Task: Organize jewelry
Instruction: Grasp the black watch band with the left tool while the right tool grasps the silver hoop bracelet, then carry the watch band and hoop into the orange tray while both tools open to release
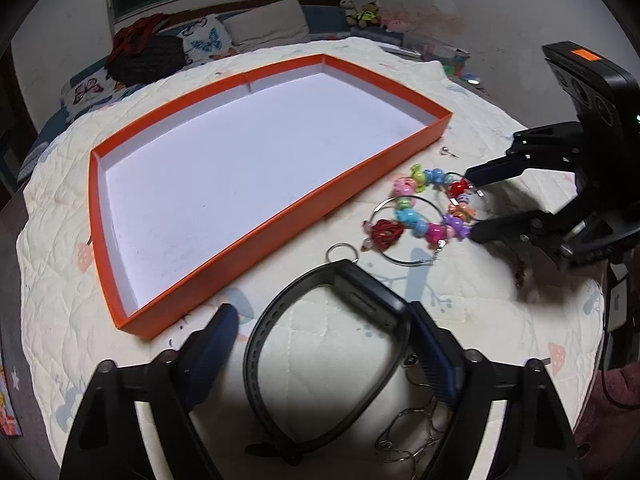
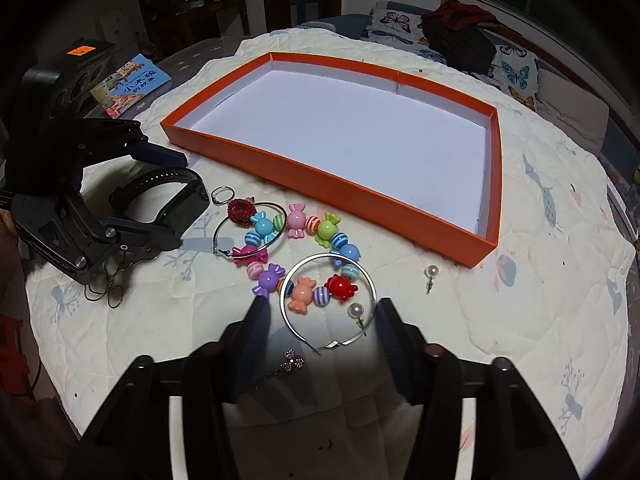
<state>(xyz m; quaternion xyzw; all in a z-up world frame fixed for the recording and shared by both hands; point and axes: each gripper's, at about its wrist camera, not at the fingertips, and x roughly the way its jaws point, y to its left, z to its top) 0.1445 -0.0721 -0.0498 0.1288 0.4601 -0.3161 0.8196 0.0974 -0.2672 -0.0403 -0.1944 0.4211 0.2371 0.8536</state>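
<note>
Blue book (image 2: 130, 85), title perhaps "小木碗".

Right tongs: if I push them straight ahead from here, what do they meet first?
Probably the silver hoop earring lying between the open right tongs, then the candy-bead bracelet; the orange tray lies well beyond.

Left gripper (image 1: 324, 332) straddles black watch (image 1: 320, 344) beside orange tray (image 1: 280, 216)

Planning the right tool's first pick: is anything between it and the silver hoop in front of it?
Nothing blocks it: the right tool stands open with the silver hoop between its fingers. But a pearl earring and candy beads lie inside the hoop.
</note>
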